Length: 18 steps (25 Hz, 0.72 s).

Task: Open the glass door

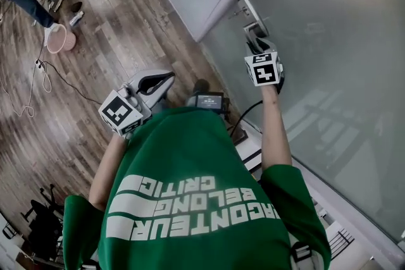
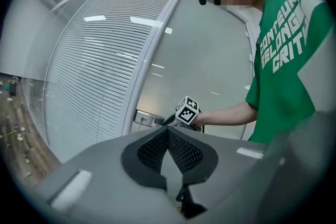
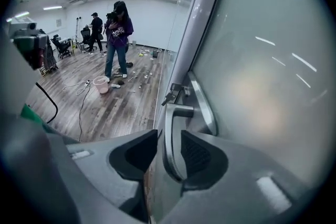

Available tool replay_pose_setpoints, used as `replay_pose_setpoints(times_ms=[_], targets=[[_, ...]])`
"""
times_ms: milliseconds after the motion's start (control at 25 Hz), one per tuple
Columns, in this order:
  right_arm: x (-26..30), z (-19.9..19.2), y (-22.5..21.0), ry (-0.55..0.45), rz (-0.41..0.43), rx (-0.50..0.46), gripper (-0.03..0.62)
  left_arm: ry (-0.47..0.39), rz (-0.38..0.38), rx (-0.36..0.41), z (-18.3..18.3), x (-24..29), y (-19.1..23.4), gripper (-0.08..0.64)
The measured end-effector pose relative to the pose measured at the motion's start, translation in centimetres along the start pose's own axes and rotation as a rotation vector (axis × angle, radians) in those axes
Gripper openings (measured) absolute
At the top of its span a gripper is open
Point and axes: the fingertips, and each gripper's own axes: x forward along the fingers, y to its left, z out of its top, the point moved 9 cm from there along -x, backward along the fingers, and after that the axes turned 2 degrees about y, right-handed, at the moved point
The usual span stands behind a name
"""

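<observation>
The frosted glass door (image 1: 329,41) stands on my right, with its metal lever handle (image 1: 252,28) by the door's left edge. My right gripper (image 1: 255,35) reaches forward and down to that handle. In the right gripper view the handle (image 3: 176,110) runs down between the jaws of the right gripper (image 3: 169,139), which is open: a gap shows on the left side, and the lever lies close to the right pad. My left gripper (image 1: 168,76) hangs in front of my body over the floor, away from the door. Its pads (image 2: 181,149) meet at the tip, shut on nothing.
A grey metal frame post (image 3: 202,18) borders the door, with a key (image 3: 170,94) in the lock above the lever. A blind-covered glass wall (image 2: 94,71) lies left of the post. On the wood floor are a pink bucket (image 1: 60,40), cables (image 1: 38,73) and people (image 3: 118,34).
</observation>
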Motion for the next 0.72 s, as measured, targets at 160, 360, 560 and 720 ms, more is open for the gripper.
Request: replay_pose_setpoints(times_ms=[160, 360, 560, 720], targets=[[3.1, -0.3, -0.4, 0.084, 0.053, -0.046, 0.126, -0.008, 0.037, -0.007, -0.6, 0.4, -0.2, 0.009], [7.1, -1.1, -0.9, 0.208, 0.147, -0.060, 0.124, -0.009, 0.089, -0.013, -1.2, 0.8, 0.0, 0.009], [8.5, -1.0, -0.9, 0.354, 0.205, -0.078, -0.008, -0.029, 0.143, -0.042, -1.8, 0.2, 0.9, 0.009], [9.3, -1.3, -0.4, 0.468, 0.376, -0.085, -0.008, -0.032, 0.162, -0.052, -1.8, 0.5, 1.5, 0.009]])
